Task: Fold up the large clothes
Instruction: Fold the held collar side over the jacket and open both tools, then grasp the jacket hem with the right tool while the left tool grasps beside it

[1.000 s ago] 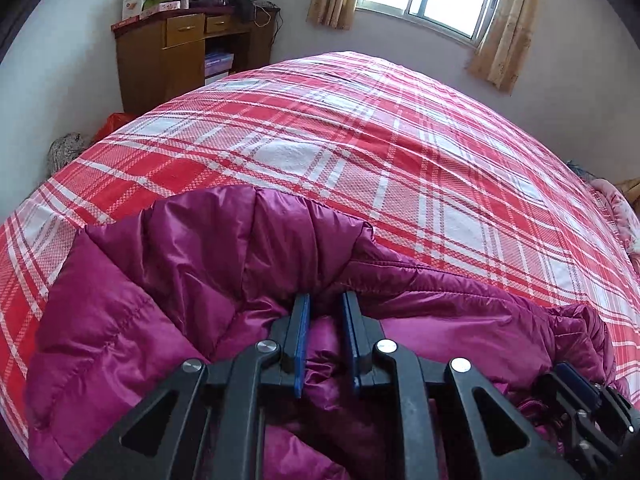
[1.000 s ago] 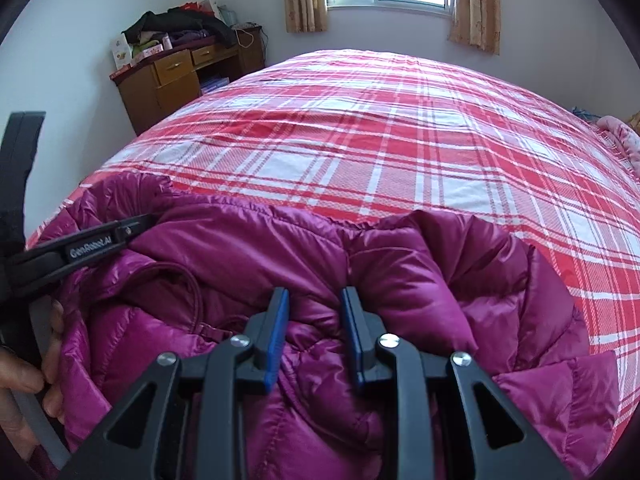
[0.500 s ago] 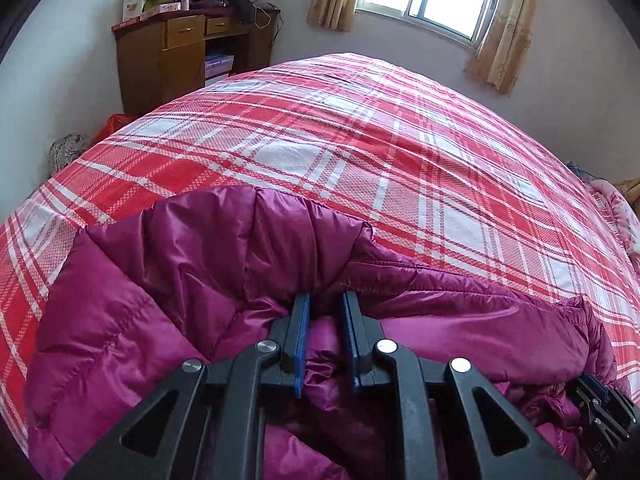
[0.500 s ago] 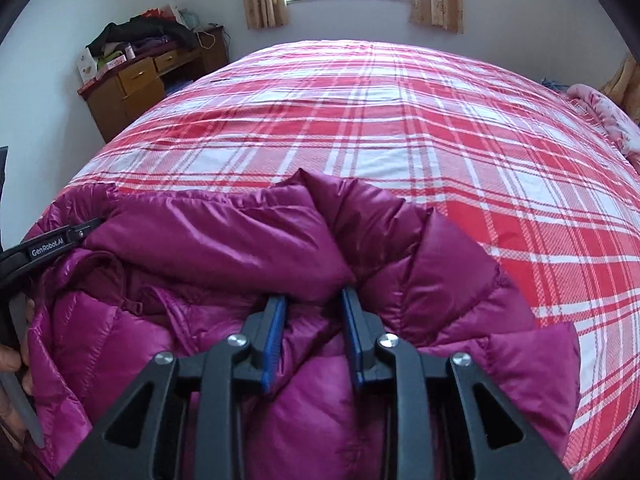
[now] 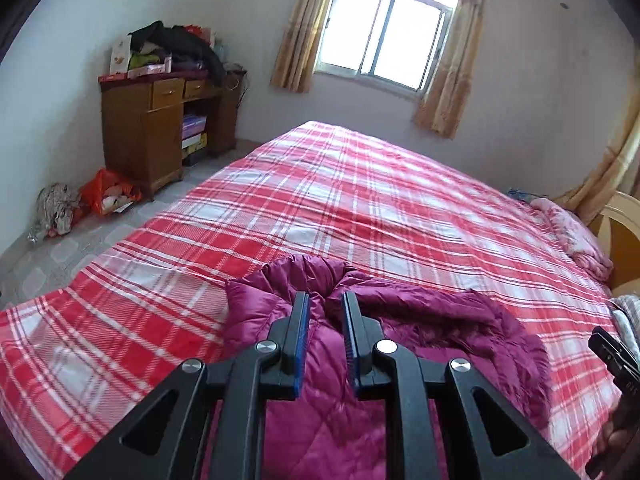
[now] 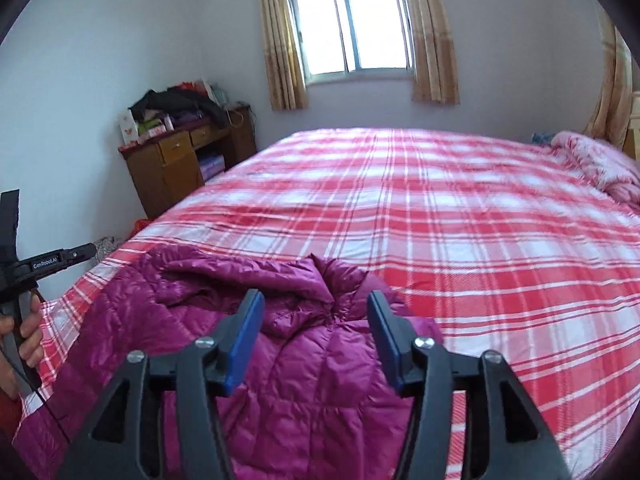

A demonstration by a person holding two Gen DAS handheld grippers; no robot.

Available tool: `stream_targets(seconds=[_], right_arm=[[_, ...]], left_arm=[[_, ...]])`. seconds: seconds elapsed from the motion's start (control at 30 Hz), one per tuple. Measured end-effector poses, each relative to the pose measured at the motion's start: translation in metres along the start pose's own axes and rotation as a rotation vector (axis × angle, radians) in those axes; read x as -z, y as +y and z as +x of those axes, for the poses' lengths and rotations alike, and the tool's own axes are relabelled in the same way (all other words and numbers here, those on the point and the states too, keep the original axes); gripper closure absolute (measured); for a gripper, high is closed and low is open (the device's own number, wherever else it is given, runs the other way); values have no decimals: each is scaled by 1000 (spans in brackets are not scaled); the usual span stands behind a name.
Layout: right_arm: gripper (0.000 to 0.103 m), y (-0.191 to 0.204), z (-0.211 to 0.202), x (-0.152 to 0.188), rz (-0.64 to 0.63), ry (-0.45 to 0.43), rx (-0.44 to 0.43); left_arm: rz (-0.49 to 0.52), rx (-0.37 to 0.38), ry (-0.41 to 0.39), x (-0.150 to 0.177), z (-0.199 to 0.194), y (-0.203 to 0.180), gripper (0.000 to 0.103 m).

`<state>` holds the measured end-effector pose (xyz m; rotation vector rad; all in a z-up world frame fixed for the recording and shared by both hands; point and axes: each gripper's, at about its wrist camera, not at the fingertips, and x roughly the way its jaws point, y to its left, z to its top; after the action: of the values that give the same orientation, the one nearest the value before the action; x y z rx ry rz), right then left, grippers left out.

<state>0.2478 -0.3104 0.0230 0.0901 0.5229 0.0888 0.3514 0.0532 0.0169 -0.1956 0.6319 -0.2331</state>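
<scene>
- Magenta down jacket (image 6: pixel 280 360) lies bunched on near edge of bed, on red-and-white plaid bedspread (image 6: pixel 460 240); quilted lining faces up, shiny outer shell crumpled along its far side.
- Left gripper (image 5: pixel 325 308): jaws narrow, blue pads nearly together, a raised fold of jacket (image 5: pixel 320 392) pinched between them at the tips.
- Right gripper (image 6: pixel 316 304): jaws have just been opening, now wide apart; jacket lies below and between them, pads not pressing on it.
- Right-wrist view: person's left hand (image 6: pixel 28 328) on the handle of the other gripper at left frame edge, thin black cable hanging from it.
- Left-wrist view: black part of the right gripper at right frame edge, fingers behind it, details unclear.
- Background: wooden desk (image 5: pixel 160 136) against the wall with clothes piled on top, window (image 6: pixel 352 28) with tan curtains (image 6: pixel 280 40), pink blanket (image 6: pixel 596 164) at far right of bed, orange bag (image 5: pixel 108 196) on floor by desk.
</scene>
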Motion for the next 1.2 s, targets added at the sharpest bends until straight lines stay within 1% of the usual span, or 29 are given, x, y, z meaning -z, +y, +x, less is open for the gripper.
stream_targets(seconds=[0.03, 0.1, 0.17, 0.2, 0.23, 0.3, 0.37, 0.47, 0.53, 0.67, 0.77, 0.83, 0.93, 0.97, 1.03, 1.13, 1.2], right_arm=[[28, -1, -24, 2, -10, -23, -7], [27, -4, -77, 12, -29, -60, -29], [27, -6, -109, 23, -36, -52, -50], [27, -7, -127, 33, -36, -36, -61], [27, -7, -135, 41, -35, -20, -69], [27, -5, -154, 61, -41, 16, -74], [27, 0, -171, 83, -55, 51, -80], [27, 12, -185, 116, -81, 107, -81], [27, 17, -186, 139, -85, 161, -82], [27, 30, -186, 180, -64, 253, -104], [27, 37, -181, 204, -37, 310, -91], [27, 36, -181, 216, 9, 337, -104], [27, 33, -180, 230, 91, 360, -126], [27, 32, -177, 233, 115, 377, -133], [27, 33, -173, 240, 146, 400, -139], [27, 35, -169, 246, 184, 424, -172], [27, 39, -165, 249, 185, 448, -188]], left_arm=[[8, 36, -8, 2, -26, 5, 86], [32, 99, -12, 11, -80, 17, 82], [57, 136, -11, 23, -117, 24, 72], [65, 150, -9, 31, -134, 29, 60], [71, 164, -10, 43, -154, 36, 49], [80, 179, -33, 63, -185, 45, 44], [103, 172, -48, 86, -214, 52, 42], [148, 147, -34, 116, -234, 57, 37], [186, 121, 6, 137, -238, 57, 36], [252, 87, 140, 190, -231, 58, 36], [295, 95, 229, 225, -222, 58, 36], [302, 101, 275, 245, -216, 61, 36], [293, 89, 267, 264, -213, 68, 36], [290, 80, 266, 265, -211, 70, 36], [260, 74, 268, 264, -205, 76, 36], [176, 117, 271, 258, -201, 87, 36], [152, 118, 281, 255, -201, 92, 36]])
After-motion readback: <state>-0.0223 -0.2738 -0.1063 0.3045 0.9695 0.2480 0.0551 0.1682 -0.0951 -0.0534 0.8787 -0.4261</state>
